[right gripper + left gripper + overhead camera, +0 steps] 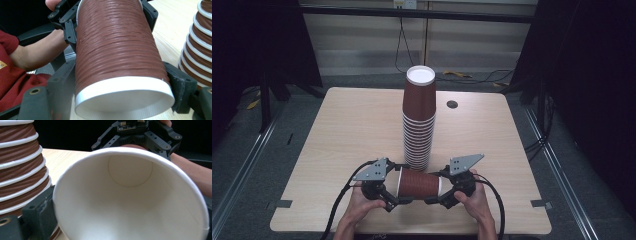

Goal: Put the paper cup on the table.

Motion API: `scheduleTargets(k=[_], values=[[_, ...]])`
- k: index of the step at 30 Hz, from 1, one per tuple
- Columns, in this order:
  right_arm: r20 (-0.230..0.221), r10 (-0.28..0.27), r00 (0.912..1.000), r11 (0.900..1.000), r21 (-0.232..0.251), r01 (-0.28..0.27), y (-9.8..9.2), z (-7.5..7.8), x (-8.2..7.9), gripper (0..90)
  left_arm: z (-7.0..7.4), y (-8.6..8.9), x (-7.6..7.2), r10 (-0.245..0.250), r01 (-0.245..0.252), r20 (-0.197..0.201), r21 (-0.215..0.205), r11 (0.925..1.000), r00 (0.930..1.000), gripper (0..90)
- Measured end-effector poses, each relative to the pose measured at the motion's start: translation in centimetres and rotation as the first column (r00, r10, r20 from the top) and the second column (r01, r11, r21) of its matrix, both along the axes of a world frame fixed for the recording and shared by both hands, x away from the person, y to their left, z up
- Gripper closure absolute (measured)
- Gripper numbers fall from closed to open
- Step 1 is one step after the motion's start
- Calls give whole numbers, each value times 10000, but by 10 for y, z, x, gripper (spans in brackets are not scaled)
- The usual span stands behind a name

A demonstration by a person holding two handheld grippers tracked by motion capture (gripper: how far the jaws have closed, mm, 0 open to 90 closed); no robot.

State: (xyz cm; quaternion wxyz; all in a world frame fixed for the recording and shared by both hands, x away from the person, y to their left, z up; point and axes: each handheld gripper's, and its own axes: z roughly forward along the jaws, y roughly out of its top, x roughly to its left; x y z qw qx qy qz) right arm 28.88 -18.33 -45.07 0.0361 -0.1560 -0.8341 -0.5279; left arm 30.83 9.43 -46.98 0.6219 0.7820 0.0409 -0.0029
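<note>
Both claws level, facing | left claw (pixel 398 192) at cup (pixel 419 184) mouth (grip unclear) | right claw (pixel 443 192) clamps base

The ribbed paper cup (pixel 419 184) is reddish-brown with a white rim and white inside; the desk (pixel 352 130) is pale woodgrain.

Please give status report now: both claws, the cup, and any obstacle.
Left claw at cup mouth, grip unclear. Right claw clamps its base. Cup lies sideways. Cup stack just behind.
</note>
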Motion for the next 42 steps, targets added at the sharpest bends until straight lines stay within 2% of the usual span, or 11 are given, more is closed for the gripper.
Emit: scheduleTargets(k=[7, 9, 12, 17, 19, 26, 28, 31, 36, 40, 42], values=[[-25, -165, 9999, 9999, 7, 165, 1, -5, 1, 200, 2, 2, 1, 136, -133, -120, 273, 9995, 9998, 47], [19, -312, 9995, 9995, 29, 312, 1, -6, 0, 155, 2, 3, 2, 260, -251, -242, 372, 9990, 9994, 46], [158, -538, 9984, 9985, -28, 538, 0, -6, -1, 156, 3, 5, 2, 302, -293, -213, 445, 9986, 9993, 47], [250, -783, 9966, 9968, 194, 778, -4, -7, -2, 136, 6, 6, 2, 475, -464, -132, 756, 9961, 9988, 47], [355, -881, 9955, 9959, 243, 873, -5, -7, -3, 133, 7, 6, 2, 475, -462, -161, 730, 9963, 9987, 47], [854, -1613, 9832, 9861, 553, 1569, -12, -7, -6, 132, 9, 12, 3, 702, -686, -136, 939, 9932, 9974, 47], [845, -1774, 9805, 9828, 672, 1720, -15, -8, -7, 132, 10, 13, 4, 764, -750, -107, 978, 9924, 9970, 47], [1097, -2205, 9692, 9744, 703, 2138, -19, -9, -9, 131, 12, 17, 4, 809, -791, -111, 1118, 9906, 9967, 47], [1595, -2897, 9437, 9562, 916, 2781, -24, -6, -13, 132, 12, 21, 5, 1061, -1040, -106, 1220, 9871, 9943, 47], [1812, -3375, 9237, 9407, 1007, 3239, -26, -6, -15, 130, 13, 26, 7, 1141, -1116, -115, 1337, 9847, 9934, 47], [1797, -3619, 9148, 9308, 1232, 3440, -28, -7, -16, 134, 13, 28, 8, 1252, -1223, -100, 1479, 9814, 9921, 47]])
